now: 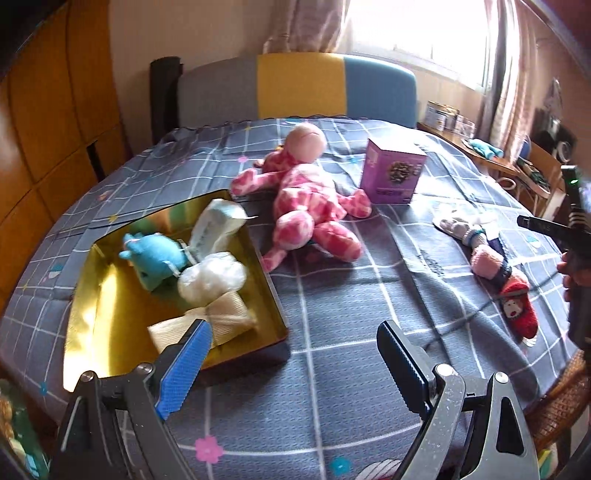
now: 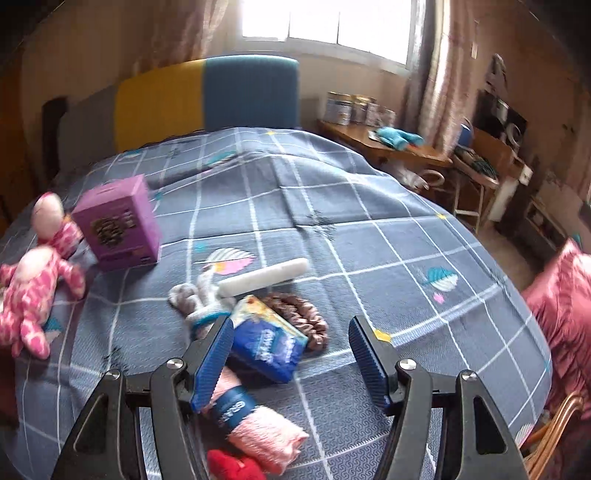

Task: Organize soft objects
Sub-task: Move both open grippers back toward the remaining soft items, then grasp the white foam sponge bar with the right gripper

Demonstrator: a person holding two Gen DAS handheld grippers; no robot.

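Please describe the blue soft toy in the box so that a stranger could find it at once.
On the bed with the grey checked cover stands an open gold box. The blue plush toy lies inside it near the far side, beside white and cream bundles. It is the only blue thing in the box.

Daylight floods in from the window, blown out white; the gold box glares, the right view smears with motion, edges bend and darken

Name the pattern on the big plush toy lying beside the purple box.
Pink and white patches, giraffe-like, on the plush toy; clearest in the left wrist view.
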